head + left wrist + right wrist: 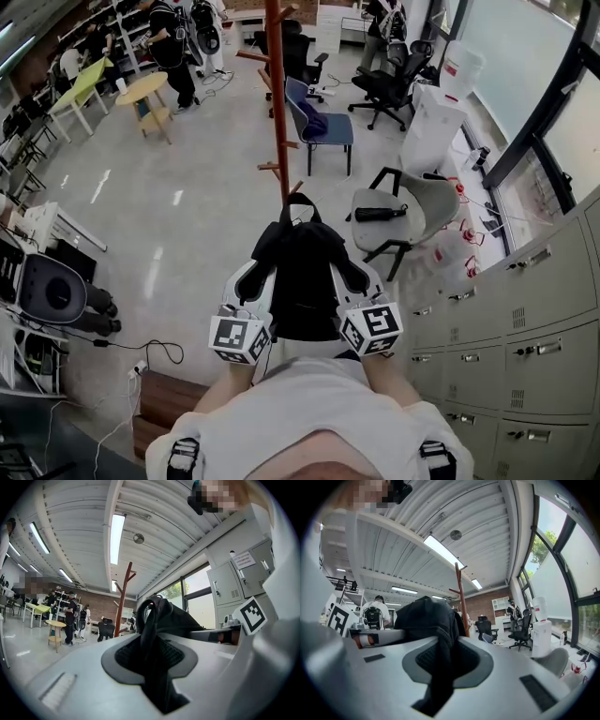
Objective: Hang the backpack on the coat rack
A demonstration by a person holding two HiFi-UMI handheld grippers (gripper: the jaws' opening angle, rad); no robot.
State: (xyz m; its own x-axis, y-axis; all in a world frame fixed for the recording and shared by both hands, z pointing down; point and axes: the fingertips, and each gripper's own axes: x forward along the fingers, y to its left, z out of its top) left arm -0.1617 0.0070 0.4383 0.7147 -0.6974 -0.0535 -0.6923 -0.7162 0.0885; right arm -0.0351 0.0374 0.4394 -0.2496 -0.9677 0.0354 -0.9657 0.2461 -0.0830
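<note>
Backpack (pixel 302 281), head view: black fabric, soft and bulky, w/ a looped carry handle (pixel 298 202) at the far end. It hangs in the air above the pale glossy floor (pixel 187 216), just in front of the person's chest, between the two tongs. Left tongs (pixel 261 272) and right tongs (pixel 349 274) are smooth white plastic shells, one on each side of the pack. Each carries a cube w/ black-and-white square markers nearest the person. Coat rack (pixel 277 112) is a reddish-brown wooden pole w/ short angled pegs. It stands upright on the floor beyond the handle, and the pack is on none of its pegs. A grey shell chair (pixel 417 206) sits to the right of the pack, a blue chair (pixel 323 127) farther off. Grey metal lockers (pixel 525 319) run along the right side.

Left gripper view: tongs closed narrow on the left strap (pixel 152 644), a flat black woven band. The band runs down through the slot and across a dark grey pad w/ a meshy, ribbed face. The pack's bulk bulges up beyond, w/ the rack's forked top to its left.

Right gripper view: same story. Tongs are pinched nearly together on the right strap (pixel 440 663), black webbing w/ a stitched edge, drawn across the textured grey pad. Crumpled black fabric mounds beyond, and the rack pole rises just right of it.
</note>
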